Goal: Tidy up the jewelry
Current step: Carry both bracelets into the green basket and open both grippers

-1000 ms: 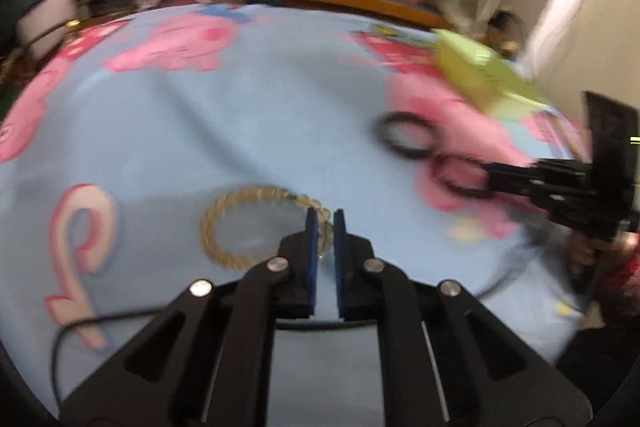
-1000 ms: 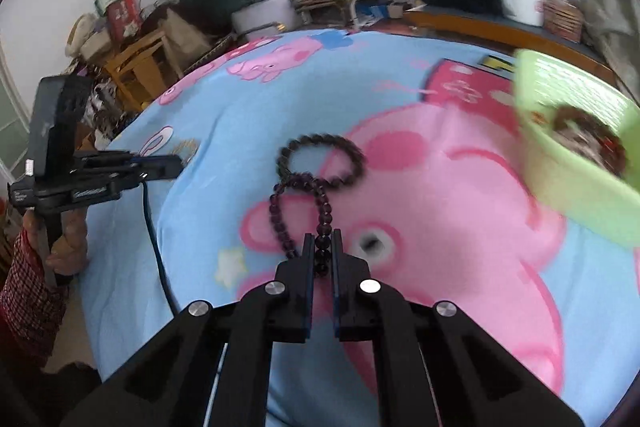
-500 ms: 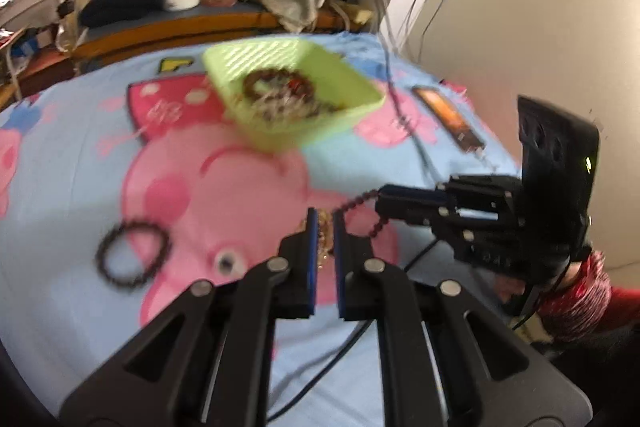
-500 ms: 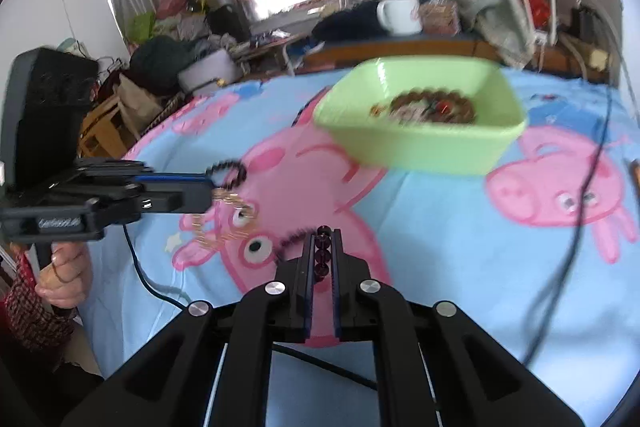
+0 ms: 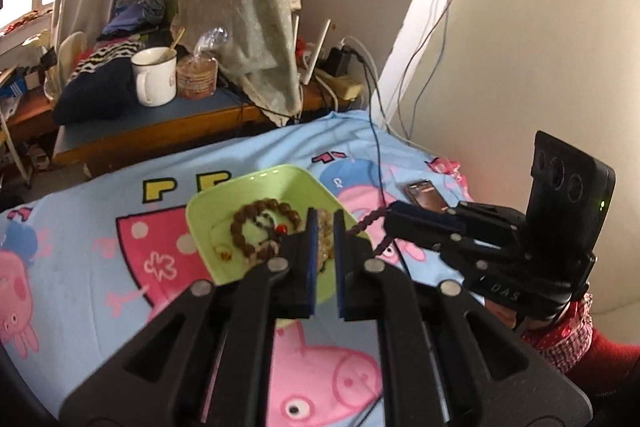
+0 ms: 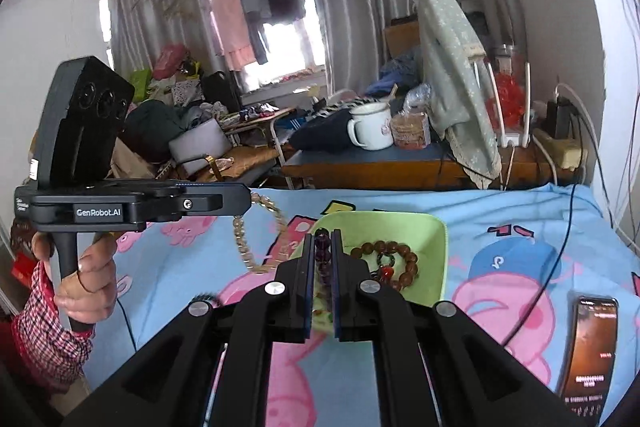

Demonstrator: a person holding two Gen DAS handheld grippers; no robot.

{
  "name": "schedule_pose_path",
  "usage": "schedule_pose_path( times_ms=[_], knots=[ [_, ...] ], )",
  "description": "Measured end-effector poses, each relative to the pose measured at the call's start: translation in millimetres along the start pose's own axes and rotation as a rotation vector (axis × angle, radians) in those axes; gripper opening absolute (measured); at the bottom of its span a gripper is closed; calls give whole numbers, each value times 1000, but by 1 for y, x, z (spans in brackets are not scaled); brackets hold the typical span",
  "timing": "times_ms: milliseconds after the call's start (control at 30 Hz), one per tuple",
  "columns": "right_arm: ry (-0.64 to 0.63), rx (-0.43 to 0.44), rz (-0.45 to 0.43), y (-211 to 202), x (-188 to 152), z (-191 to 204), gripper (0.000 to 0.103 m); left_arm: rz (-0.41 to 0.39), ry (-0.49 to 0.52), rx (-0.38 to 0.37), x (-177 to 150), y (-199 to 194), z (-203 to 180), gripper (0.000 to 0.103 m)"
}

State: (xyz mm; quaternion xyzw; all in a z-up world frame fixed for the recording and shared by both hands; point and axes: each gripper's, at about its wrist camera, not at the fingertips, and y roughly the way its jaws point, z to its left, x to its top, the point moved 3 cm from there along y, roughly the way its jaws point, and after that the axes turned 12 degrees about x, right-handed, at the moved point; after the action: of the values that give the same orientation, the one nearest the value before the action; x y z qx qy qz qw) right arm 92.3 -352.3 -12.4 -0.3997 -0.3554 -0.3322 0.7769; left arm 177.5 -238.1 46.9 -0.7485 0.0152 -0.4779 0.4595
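A green tray (image 5: 208, 211) (image 6: 434, 239) sits on the blue cartoon blanket and holds a brown bead bracelet (image 5: 244, 227) (image 6: 404, 255) and small pieces. My left gripper (image 5: 323, 223) (image 6: 250, 201) is shut on a pale yellow bead bracelet (image 6: 244, 243) (image 5: 325, 227), which hangs above the tray's near-left side. My right gripper (image 6: 323, 239) (image 5: 390, 215) is shut on a dark purple bead bracelet (image 6: 322, 255) (image 5: 366, 225), held just above the tray's near edge.
A phone (image 6: 586, 347) (image 5: 426, 193) lies on the blanket right of the tray, with black cables (image 6: 560, 267) across it. A black bracelet (image 6: 202, 297) lies on the blanket at left. A low table with a white mug (image 6: 370, 131) stands behind the bed.
Both grippers lifted their bracelets off the blanket and carried them to the green tray, which now sits right below them. The black bracelet stayed behind.
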Motion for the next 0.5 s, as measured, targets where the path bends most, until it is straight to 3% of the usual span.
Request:
schedule_pose_path(
  times_ms=[167, 500],
  knots=[
    [42, -31, 55, 33, -8, -26, 0, 62, -18, 18, 4, 39, 9, 7],
    [104, -28, 56, 61, -1, -50, 0, 125, -27, 51, 8, 88, 19, 7]
  ],
)
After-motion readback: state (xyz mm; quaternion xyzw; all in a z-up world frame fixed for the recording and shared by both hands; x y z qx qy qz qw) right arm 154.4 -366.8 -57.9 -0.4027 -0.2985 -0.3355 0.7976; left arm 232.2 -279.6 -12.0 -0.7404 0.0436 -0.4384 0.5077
